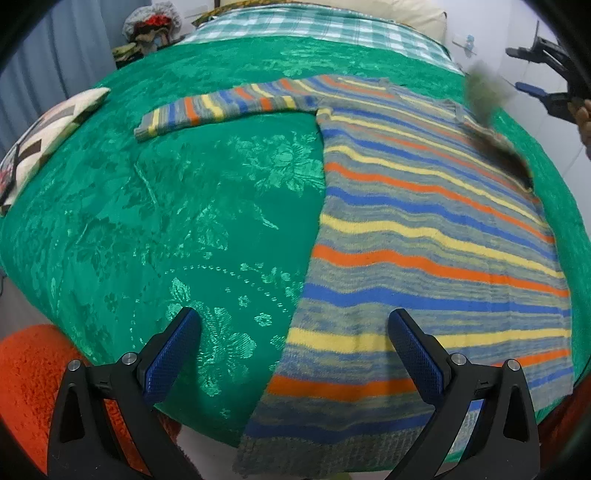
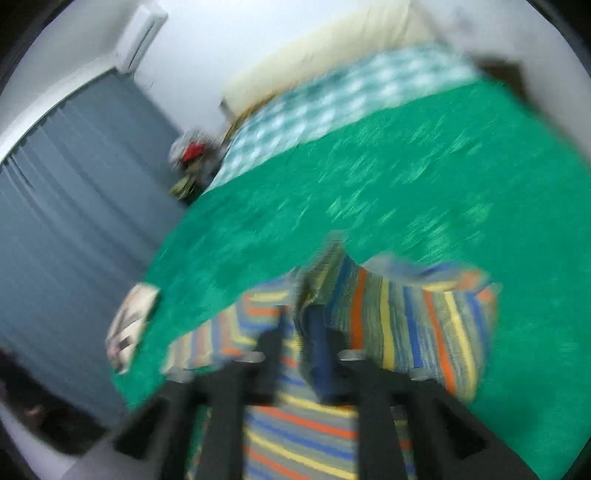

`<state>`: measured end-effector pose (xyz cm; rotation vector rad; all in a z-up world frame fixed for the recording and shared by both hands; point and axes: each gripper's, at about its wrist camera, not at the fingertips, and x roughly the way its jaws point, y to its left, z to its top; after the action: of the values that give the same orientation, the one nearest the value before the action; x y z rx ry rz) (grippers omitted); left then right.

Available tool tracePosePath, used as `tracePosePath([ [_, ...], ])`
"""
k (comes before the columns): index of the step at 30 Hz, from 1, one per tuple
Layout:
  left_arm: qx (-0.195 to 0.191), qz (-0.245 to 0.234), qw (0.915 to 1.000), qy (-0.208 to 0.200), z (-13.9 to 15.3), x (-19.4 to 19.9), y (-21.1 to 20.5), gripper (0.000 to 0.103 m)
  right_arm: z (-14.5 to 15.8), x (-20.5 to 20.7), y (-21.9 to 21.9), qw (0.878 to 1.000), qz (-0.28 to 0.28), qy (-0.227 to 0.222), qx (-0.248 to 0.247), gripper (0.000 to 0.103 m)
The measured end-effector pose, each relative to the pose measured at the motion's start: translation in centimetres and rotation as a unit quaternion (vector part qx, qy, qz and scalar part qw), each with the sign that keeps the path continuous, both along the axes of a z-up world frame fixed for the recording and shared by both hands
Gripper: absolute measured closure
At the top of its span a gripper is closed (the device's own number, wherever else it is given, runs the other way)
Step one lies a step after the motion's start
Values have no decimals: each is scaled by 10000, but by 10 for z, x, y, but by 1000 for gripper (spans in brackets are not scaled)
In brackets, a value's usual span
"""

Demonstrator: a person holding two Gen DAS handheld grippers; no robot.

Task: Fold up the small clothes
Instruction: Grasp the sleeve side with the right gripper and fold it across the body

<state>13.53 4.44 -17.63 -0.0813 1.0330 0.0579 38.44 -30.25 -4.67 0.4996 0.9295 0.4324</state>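
The left gripper (image 1: 291,328) hangs at the bottom of its own view with its blue-padded fingers (image 1: 173,350) spread wide and nothing between them; the left finger is over the green bedspread (image 1: 166,206), the right one over the lower part of the striped sweater (image 1: 424,229). The sweater lies flat on the right half of the frame, banded in grey, blue, yellow and orange, its hem at the bottom edge and one sleeve (image 1: 218,109) stretched out toward the upper left. The other sleeve (image 1: 480,92) is a blurred patch at the upper right, raised off the body of the garment.

The right gripper (image 1: 546,88) shows at the far right edge of the left wrist view, apart from that blurred sleeve. In its own, heavily smeared view the right gripper (image 2: 299,332) sits at the bottom centre, its dark fingers (image 2: 319,347) standing a little apart; whether any cloth is caught between them I cannot tell through the blur. Just beyond the fingertips a sleeve of the sweater (image 2: 413,325) lies folded across toward the right.

A patterned cushion (image 1: 44,140) rests at the left edge of the bedspread, a green checked sheet (image 1: 314,26) covers the top of the bed, and an orange rug (image 1: 26,376) fills the lower left corner.
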Motion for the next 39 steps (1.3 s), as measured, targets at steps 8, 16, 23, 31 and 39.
tracePosePath([
  [8, -106, 30, 9999, -8, 0, 3, 1, 1, -29, -8, -22, 9801, -313, 289, -1940, 47],
  [16, 97, -1, 9999, 49, -4, 2, -5, 1, -109, -55, -5, 9228, 1135, 636, -3626, 49],
  [23, 163, -8, 9998, 72, -7, 3, -6, 1, -137, -57, -62, 9229, -219, 611, -3794, 53],
  [31, 100, 25, 9999, 55, -6, 4, -2, 1, -97, -65, -48, 9316, 418, 411, -3588, 52],
  [39, 270, -43, 9996, 40, -7, 4, -7, 1, -131, -19, -24, 9598, 559, 915, -2595, 58],
])
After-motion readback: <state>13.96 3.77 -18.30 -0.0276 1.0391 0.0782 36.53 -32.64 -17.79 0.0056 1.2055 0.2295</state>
